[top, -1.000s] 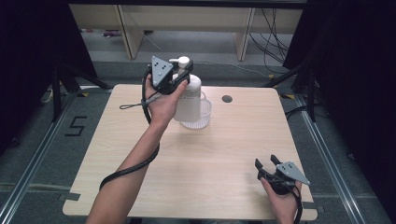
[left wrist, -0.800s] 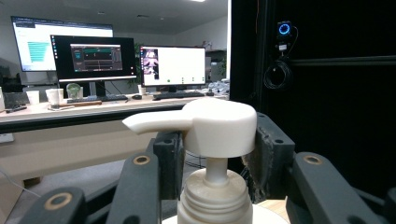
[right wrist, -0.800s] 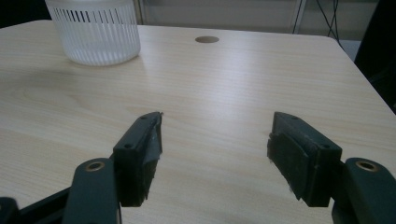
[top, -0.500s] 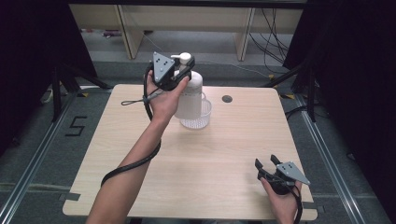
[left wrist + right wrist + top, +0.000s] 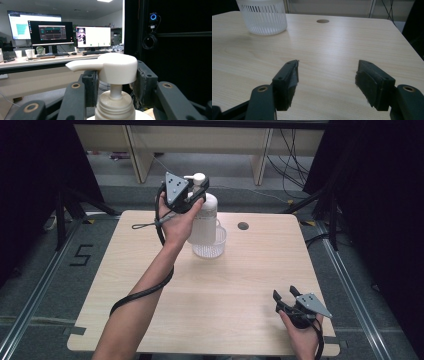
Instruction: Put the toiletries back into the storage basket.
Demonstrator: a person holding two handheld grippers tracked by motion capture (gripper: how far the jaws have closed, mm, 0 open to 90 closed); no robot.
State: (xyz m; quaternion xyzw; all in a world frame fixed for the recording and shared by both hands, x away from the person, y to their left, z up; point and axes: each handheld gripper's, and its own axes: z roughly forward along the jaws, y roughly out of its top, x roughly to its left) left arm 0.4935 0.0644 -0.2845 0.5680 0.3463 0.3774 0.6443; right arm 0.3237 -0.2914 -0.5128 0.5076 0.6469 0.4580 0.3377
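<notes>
A white pump bottle [image 5: 205, 215] is held upright by its pump head [image 5: 115, 66], with my left gripper [image 5: 192, 195] shut on it from both sides. The black pads [image 5: 143, 85] press against the head above the ribbed neck. The bottle's base hangs at the mouth of a white slotted basket [image 5: 212, 245] on the table's far half; I cannot tell whether it still touches the basket. My right gripper [image 5: 285, 292] rests low near the front right corner, open, with only bare tabletop between its pads [image 5: 287, 82].
The light wooden table [image 5: 250, 270] has a round cable hole [image 5: 243, 226] at its far right. The basket [image 5: 263, 20] stands well ahead of the right gripper [image 5: 327, 80]. Black curtains and a frame flank the table; desks with monitors [image 5: 53, 32] lie beyond.
The left hand has risen a little with the pump bottle, drawing it up out of the basket. The right hand has stayed where it was.
</notes>
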